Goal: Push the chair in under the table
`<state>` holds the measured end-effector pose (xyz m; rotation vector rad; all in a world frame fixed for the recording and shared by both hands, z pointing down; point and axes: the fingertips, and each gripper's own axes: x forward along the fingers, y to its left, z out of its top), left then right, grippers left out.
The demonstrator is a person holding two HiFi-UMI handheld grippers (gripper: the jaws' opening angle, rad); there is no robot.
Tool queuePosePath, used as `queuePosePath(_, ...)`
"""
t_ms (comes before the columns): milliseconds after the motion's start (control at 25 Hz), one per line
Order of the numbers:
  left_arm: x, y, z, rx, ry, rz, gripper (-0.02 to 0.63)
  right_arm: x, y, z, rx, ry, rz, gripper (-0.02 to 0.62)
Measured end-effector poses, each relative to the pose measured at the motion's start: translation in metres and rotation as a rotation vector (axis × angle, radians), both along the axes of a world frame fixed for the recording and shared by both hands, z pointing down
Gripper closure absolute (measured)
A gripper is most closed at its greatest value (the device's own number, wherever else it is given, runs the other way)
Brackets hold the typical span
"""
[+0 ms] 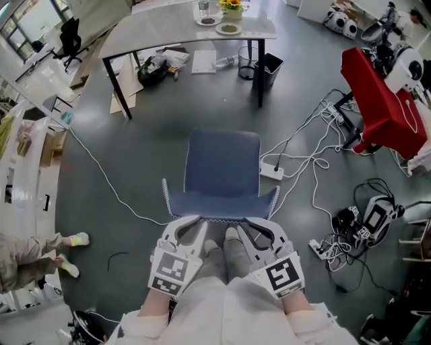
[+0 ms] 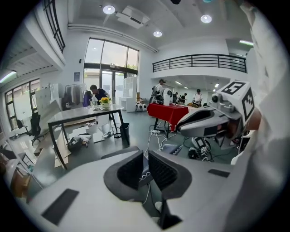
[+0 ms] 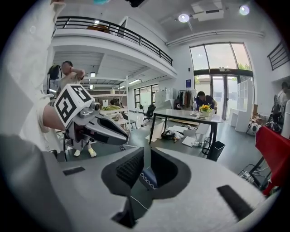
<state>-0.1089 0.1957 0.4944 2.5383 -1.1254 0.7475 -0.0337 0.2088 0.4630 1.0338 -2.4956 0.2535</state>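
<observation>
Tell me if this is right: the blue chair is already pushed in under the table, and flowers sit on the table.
Not quite. The chair is not under the table. It stands on open floor short of it, as the head view shows. The flowers do sit on the table.
</observation>
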Motion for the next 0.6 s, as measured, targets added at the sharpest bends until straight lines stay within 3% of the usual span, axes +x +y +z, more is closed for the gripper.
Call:
queuePosePath(120, 0.003, 0.003, 0.008, 0.001, -0.031, 0.062, 0.575, -0.003, -0.002, 0.011, -0.015, 0.023, -0.005, 0.589)
queuePosePath(240, 0.003, 0.005, 0.017, -0.007, -0.069, 0.100, 0.500, -0.005, -0.002, 0.020, -0.022, 0.043, -0.012, 0.582)
queuePosePath(320, 0.002, 0.005, 0.022, -0.010, -0.081, 0.100, 0.494, -0.007, -0.002, 0.024, -0.030, 0.054, -0.017, 0.567)
queuePosePath(520, -0.001, 0.004, 0.039, 0.010, -0.200, 0.152, 0.446, -0.012, -0.001, 0.040, -0.054, 0.084, -0.028, 0.481)
queuePosePath(600, -0.001, 0.003, 0.044, 0.006, -0.215, 0.167, 0.433, -0.012, -0.002, 0.046, -0.062, 0.097, -0.022, 0.461)
